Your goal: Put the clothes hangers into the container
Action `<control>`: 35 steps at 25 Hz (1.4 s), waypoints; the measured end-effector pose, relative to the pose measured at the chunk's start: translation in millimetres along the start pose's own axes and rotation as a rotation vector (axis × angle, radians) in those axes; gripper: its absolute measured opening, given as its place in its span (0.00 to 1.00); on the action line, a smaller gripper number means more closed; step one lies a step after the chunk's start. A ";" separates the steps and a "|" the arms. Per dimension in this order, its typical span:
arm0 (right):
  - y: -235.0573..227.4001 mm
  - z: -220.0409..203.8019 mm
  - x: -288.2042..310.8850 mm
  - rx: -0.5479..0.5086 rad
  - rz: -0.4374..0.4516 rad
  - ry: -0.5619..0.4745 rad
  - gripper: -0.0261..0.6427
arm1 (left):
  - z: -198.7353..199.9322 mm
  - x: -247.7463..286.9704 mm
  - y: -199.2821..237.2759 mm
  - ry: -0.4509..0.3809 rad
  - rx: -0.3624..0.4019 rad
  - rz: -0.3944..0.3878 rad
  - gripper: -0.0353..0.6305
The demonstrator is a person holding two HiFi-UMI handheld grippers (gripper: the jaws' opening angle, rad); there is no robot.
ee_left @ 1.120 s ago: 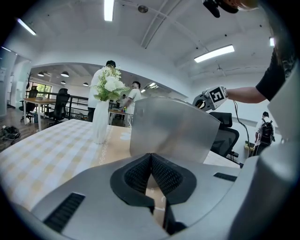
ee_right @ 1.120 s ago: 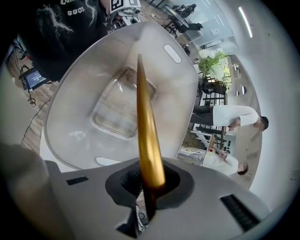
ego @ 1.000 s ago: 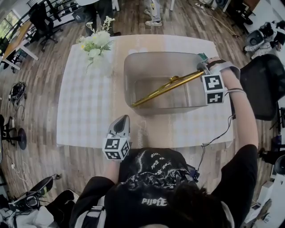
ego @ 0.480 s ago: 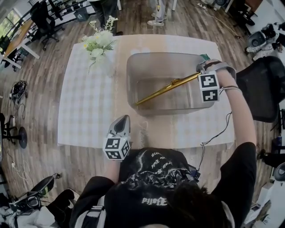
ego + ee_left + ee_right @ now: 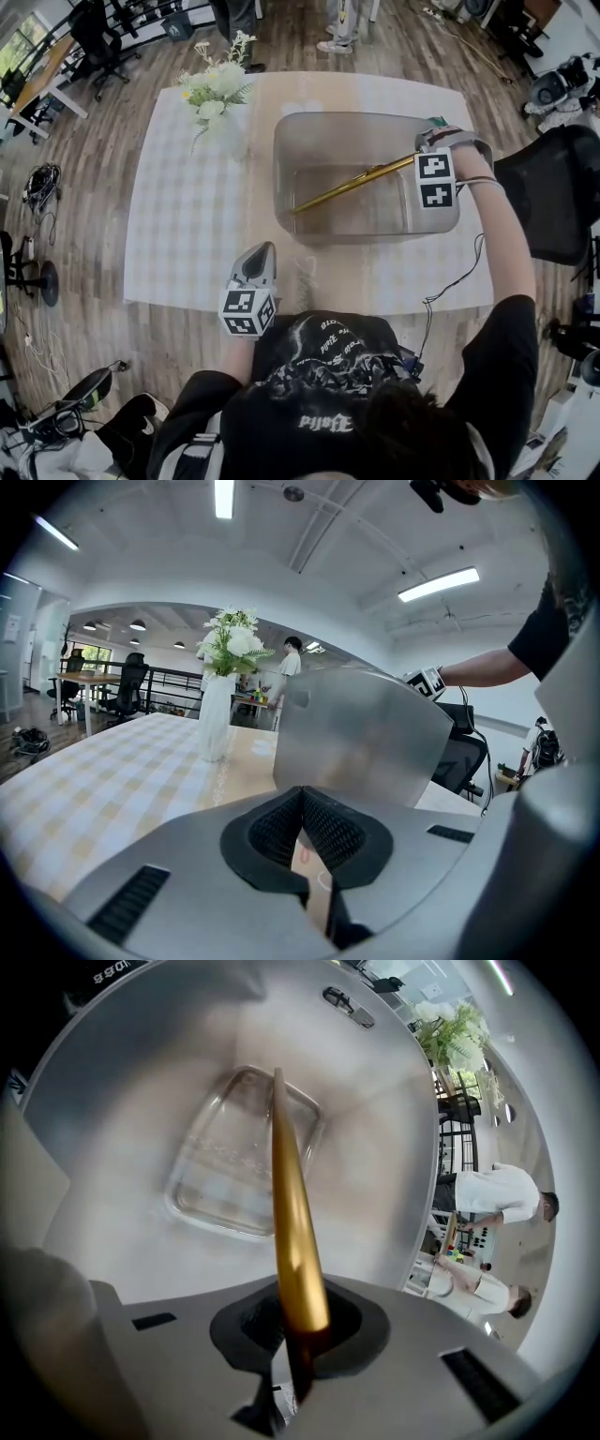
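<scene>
A gold clothes hanger (image 5: 352,185) slants across the inside of the clear plastic container (image 5: 291,141) on the table. My right gripper (image 5: 424,150) sits at the container's right rim, shut on the hanger's right end. In the right gripper view the gold hanger (image 5: 289,1204) runs from between the jaws down toward the container floor (image 5: 202,1208). My left gripper (image 5: 258,262) rests at the table's near edge, left of the container; its pads (image 5: 281,827) meet with nothing between them.
A white vase of flowers (image 5: 217,89) stands on the checked tablecloth (image 5: 187,216) at the back left, and shows as a vase (image 5: 217,714) in the left gripper view too. A black office chair (image 5: 553,187) is right of the table. People stand beyond the far edge.
My right gripper has drawn slightly toward the container's right rim and the hanger has shifted with it, its far end now lying a little further right. The left gripper has stayed put.
</scene>
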State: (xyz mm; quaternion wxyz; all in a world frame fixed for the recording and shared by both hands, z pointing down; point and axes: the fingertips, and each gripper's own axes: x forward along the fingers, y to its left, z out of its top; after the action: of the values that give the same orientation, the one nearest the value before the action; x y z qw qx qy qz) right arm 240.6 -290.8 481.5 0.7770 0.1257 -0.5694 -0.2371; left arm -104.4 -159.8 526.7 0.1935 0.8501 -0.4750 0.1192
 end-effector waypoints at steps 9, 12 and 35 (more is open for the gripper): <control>0.4 0.6 15.4 0.082 0.009 -0.006 0.12 | -4.9 4.6 0.1 0.010 0.007 -0.013 0.08; -2.2 0.9 15.8 0.106 0.009 -0.010 0.14 | -5.1 6.3 -0.6 0.013 0.007 -0.014 0.08; 32.2 -1.7 -40.5 0.306 0.094 -0.148 0.54 | -7.6 3.0 -32.5 0.005 0.034 -0.060 0.08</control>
State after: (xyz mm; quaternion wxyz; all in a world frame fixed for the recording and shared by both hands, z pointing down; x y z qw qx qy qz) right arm 239.8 -242.6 462.4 0.7149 0.1979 -0.6599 -0.1199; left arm -75.2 -143.3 527.7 0.1837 0.8669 -0.4466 0.1236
